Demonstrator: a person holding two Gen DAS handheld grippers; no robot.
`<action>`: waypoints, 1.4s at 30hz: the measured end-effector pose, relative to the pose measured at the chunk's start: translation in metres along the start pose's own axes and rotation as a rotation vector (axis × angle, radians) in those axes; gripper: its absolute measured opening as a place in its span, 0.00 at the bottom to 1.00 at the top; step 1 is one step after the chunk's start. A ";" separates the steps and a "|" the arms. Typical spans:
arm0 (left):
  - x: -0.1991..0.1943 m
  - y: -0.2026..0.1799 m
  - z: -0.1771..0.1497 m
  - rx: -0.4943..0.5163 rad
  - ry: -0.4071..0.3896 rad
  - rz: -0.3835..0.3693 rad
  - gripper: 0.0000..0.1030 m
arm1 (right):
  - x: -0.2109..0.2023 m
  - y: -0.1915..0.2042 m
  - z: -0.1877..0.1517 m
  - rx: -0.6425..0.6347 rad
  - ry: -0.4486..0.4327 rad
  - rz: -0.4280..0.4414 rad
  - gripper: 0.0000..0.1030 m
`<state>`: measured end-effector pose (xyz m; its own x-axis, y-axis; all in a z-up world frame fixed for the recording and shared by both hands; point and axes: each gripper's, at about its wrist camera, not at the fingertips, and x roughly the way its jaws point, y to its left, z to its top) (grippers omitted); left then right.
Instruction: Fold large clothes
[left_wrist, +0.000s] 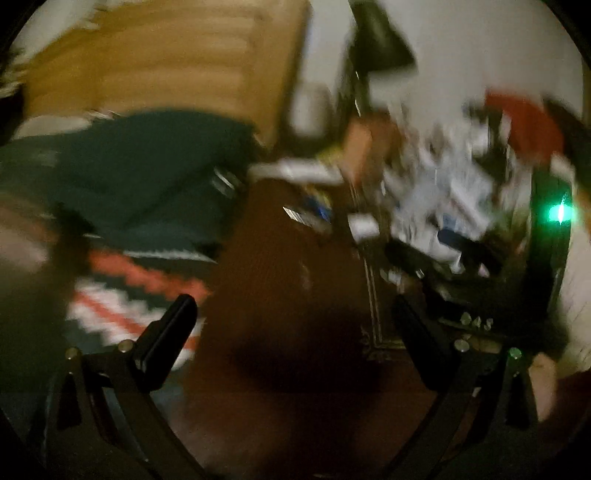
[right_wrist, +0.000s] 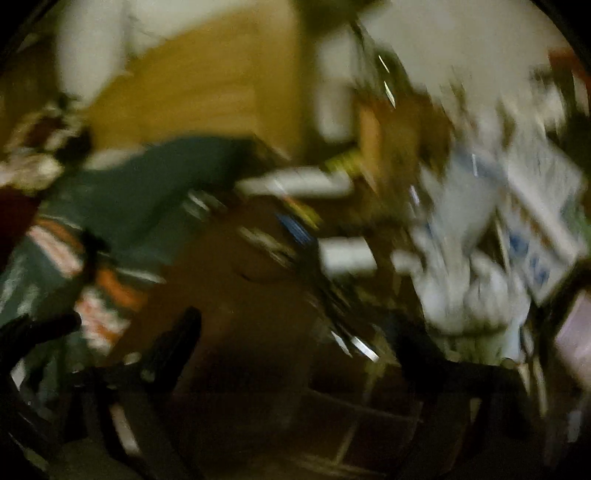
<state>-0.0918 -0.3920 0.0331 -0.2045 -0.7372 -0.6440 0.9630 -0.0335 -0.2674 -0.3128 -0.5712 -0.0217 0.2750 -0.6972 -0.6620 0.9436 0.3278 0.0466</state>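
Both views are heavily blurred by motion. A dark green garment (left_wrist: 140, 173) with red and white patterned bands (left_wrist: 122, 295) lies at the left of a dark brown table (left_wrist: 280, 280). My left gripper (left_wrist: 291, 314) stands open above the bare table, its left finger (left_wrist: 173, 325) just over the garment's patterned edge, nothing between the fingers. In the right wrist view the same green garment (right_wrist: 140, 192) lies at the left with its red and white bands (right_wrist: 99, 302). My right gripper (right_wrist: 299, 332) is open and holds nothing.
A tan wooden door or cabinet (left_wrist: 166, 62) stands behind the garment. A cluttered pile of white and blue items (left_wrist: 443, 192) fills the right side, with a red object (left_wrist: 528, 122) and a green light (left_wrist: 559, 212). Similar clutter (right_wrist: 498, 229) shows right.
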 end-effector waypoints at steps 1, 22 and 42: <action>-0.031 0.008 0.001 -0.026 -0.049 0.000 1.00 | -0.017 0.013 0.006 -0.038 -0.050 0.044 1.00; -0.265 -0.006 -0.040 -0.281 -0.438 -0.150 1.00 | -0.112 0.374 -0.152 -0.414 -0.010 1.116 1.00; -0.443 0.106 -0.295 -0.750 -0.641 0.864 1.00 | -0.252 0.464 -0.304 -0.829 0.103 1.128 1.00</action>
<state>0.0493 0.1297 0.0787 0.7451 -0.5260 -0.4101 0.3666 0.8366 -0.4071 -0.0007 -0.0500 -0.0603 0.7531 0.2279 -0.6172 -0.1652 0.9735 0.1580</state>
